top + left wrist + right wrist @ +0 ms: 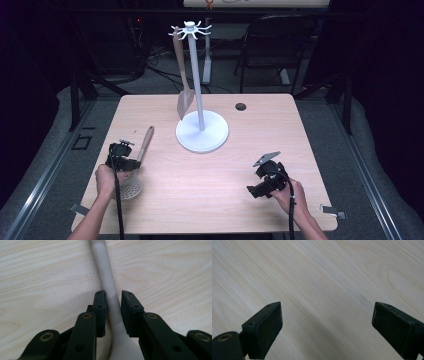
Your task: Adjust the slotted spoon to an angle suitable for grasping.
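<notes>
1. We see a pale wooden worktop (165, 200) with a white utensil stand (201, 131) near its far middle; the stand has a round base, an upright pole and a ring of hooks at the top.
2. A wooden spatula (183, 82) hangs from one of those hooks on the stand's left, its blade just above the worktop beside the base.
3. A slotted spoon (136, 170) lies flat on the near left part of the worktop, its perforated round bowl toward the person and its wooden handle pointing away toward the stand.
4. Our left gripper (113, 312) sits over the spoon's neck, just above the bowl.
5. In the left gripper view its fingers (99, 312) stand narrow on either side of the pale neck; the left one lies against it, while a thin gap shows at the right one, so the spoon is between them but not yet clamped.
6. Our right gripper (325, 322) hangs over bare wood at the near right, well apart from spoon and stand.
7. Its fingers (265, 325) are spread wide with nothing between them.
</notes>
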Tool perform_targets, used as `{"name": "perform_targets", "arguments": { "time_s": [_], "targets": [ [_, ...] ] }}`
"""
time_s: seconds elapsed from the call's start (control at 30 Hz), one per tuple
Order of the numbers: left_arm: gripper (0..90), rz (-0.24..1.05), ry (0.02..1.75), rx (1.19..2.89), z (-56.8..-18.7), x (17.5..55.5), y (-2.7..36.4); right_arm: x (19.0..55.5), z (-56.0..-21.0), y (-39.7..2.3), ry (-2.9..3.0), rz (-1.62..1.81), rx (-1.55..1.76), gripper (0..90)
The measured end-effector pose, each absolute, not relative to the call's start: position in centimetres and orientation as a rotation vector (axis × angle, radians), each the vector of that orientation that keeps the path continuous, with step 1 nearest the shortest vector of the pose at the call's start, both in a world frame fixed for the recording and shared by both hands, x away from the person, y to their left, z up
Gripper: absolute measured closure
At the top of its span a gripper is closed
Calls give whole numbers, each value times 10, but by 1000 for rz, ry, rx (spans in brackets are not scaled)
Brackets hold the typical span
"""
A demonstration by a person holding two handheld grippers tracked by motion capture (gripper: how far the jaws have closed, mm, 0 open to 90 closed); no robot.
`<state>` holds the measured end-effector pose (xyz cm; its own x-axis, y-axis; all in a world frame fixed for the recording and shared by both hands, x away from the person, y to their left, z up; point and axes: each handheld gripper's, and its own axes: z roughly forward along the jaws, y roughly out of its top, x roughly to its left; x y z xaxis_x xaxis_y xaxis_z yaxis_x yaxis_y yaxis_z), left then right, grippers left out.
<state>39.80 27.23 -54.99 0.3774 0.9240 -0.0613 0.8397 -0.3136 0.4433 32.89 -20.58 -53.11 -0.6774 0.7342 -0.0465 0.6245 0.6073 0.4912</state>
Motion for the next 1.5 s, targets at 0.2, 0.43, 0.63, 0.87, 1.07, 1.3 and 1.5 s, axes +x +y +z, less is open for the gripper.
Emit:
{"name": "perform_targets", "arguments": {
  "time_s": [0.2, 0.43, 0.63, 0.87, 1.07, 1.3, 1.5],
  "targets": [
    [749, 251, 1498, 2262, -548, 395, 274, 329, -532, -206, 2595, 661, 1116, 93],
    [753, 222, 1452, 2287, -548, 391, 278, 328, -531, -203, 2597, 657, 1103, 93],
    [752, 211, 1446, 2321, -545, 387, 277, 328, -530, -203, 2603, 642, 1081, 93],
    [560, 311, 1480, 2288, -536, 397, 267, 328, -531, -201, 2598, 635, 1078, 94],
    [593, 321, 1519, 2284, -542, 415, 259, 328, -532, -200, 2589, 653, 1090, 94],
    [672, 304, 1528, 2287, -549, 418, 261, 329, -532, -202, 2583, 636, 1088, 96],
    [729, 318, 1520, 2303, -551, 417, 259, 329, -531, -200, 2594, 615, 1074, 96]
  ]
}}
